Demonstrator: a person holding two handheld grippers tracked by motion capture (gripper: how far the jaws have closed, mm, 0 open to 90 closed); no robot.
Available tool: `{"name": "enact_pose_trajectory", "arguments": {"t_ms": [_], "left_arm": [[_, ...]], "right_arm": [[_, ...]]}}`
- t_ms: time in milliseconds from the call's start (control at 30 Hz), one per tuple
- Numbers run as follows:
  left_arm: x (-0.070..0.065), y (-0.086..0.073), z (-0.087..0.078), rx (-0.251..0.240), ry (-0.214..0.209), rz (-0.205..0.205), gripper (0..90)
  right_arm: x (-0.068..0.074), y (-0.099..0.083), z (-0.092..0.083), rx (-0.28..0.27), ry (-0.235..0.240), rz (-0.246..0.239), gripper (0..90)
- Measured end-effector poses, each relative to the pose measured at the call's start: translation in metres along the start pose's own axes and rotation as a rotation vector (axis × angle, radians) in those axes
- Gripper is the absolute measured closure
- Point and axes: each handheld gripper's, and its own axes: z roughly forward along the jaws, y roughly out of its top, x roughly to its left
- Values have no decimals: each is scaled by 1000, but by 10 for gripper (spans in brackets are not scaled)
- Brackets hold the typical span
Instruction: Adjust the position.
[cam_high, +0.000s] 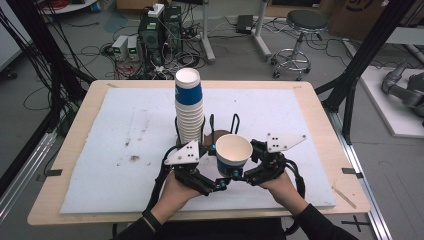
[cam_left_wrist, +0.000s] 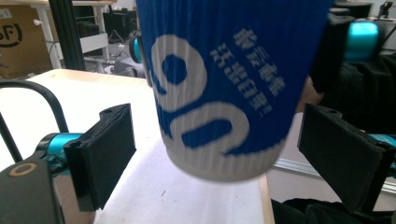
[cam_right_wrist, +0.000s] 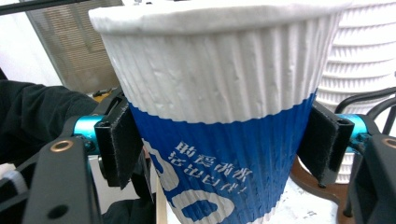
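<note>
Reaching in from the near edge of the tabletop (cam_high: 100, 150), the left claw (cam_high: 212, 186) stands released: in the left gripper view its pads (cam_left_wrist: 105, 151) sit clear of the blue-and-white paper cup (cam_left_wrist: 219, 88), which hangs between them above the white mat. That view shows the cup's printed base, the high view its open mouth (cam_high: 233, 148). Just behind rises the stack of cups (cam_high: 189, 105) in a wire holder (cam_high: 224, 122). The right claw (cam_high: 239, 176) is clenched on the cup, both pads (cam_right_wrist: 119, 140) pressing its blue band.
</note>
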Motion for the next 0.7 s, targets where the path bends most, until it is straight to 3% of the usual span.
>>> {"name": "enact_pose_trajectory", "arguments": {"t_ms": [200,467,700], "left_arm": [[-3,-2,6,11,-19,-2,154],[-1,-4,2,2,-34,-24,289],[-1,-6,4,16,-48,-28,292]], "right_arm": [[2,-3,6,8,6,-11,253],[3,-5,9,14,12,-5,253],[3,-5,9,18,14,-5,217]]}}
